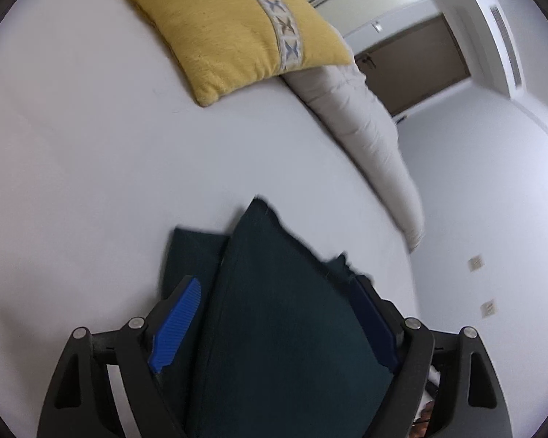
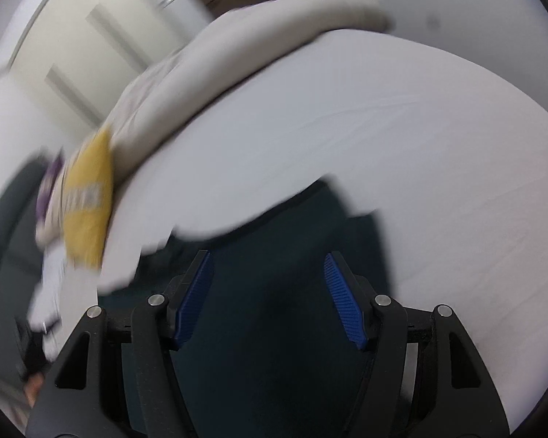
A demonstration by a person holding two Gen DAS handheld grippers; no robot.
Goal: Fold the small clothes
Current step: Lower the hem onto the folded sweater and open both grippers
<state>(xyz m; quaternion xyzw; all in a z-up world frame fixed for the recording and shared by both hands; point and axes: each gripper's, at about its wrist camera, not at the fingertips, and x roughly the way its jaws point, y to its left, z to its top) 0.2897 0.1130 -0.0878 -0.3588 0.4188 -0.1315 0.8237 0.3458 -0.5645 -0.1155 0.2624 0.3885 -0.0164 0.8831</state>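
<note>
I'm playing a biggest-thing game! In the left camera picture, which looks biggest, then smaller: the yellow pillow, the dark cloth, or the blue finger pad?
1. dark cloth, though it's nearest the camera
2. yellow pillow
3. blue finger pad

Dark teal garment [image 1: 285,314] lying on white sheet [image 1: 91,168]; yellow cushion [image 1: 230,25] showing a pale cross-patterned band; blue gripper pads [image 1: 175,325].

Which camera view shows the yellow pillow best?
The left wrist view: the yellow pillow lies sharp and whole on the white bed. The right wrist view shows it small, blurred and at the edge.
</note>
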